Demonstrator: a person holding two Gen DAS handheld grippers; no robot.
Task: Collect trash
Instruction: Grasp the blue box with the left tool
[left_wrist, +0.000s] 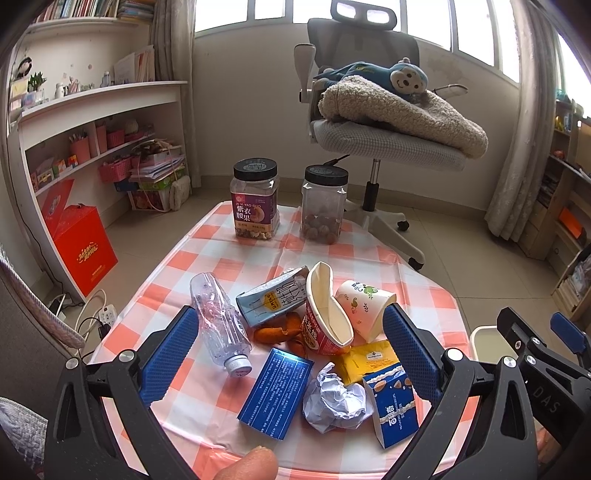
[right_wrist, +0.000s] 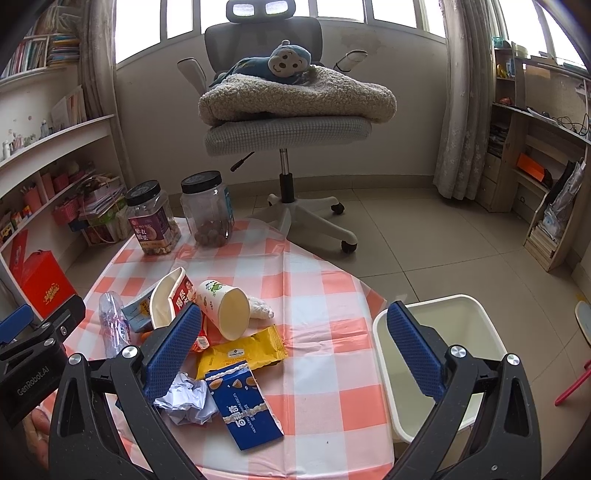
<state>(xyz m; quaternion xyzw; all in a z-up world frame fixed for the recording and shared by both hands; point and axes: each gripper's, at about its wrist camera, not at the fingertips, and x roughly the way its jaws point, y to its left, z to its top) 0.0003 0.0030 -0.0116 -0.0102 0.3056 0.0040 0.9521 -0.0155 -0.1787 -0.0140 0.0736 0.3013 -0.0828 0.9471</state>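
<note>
Nothing collected yet; white bin (right_wrist: 476, 314) looks empty; trash pile (left_wrist: 295, 332) untouched on checked table (right_wrist: 325, 369); left gripper (left_wrist: 291, 347) and right gripper (right_wrist: 291, 347) both spread wide, holding nothing.

Two lidded jars (left_wrist: 255, 199) (left_wrist: 324, 204), one plastic bottle (left_wrist: 221, 325), two paper cups (left_wrist: 325, 310) (left_wrist: 364, 308), one crumpled paper ball (left_wrist: 334, 402).

Orange-and-white checked tablecloth (left_wrist: 236, 266), dark blue box (left_wrist: 275, 397), yellow packet (left_wrist: 369, 360).

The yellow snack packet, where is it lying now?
The yellow snack packet lies flat on the checked tablecloth, just behind the blue snack box and in front of the tipped paper cup.
</note>
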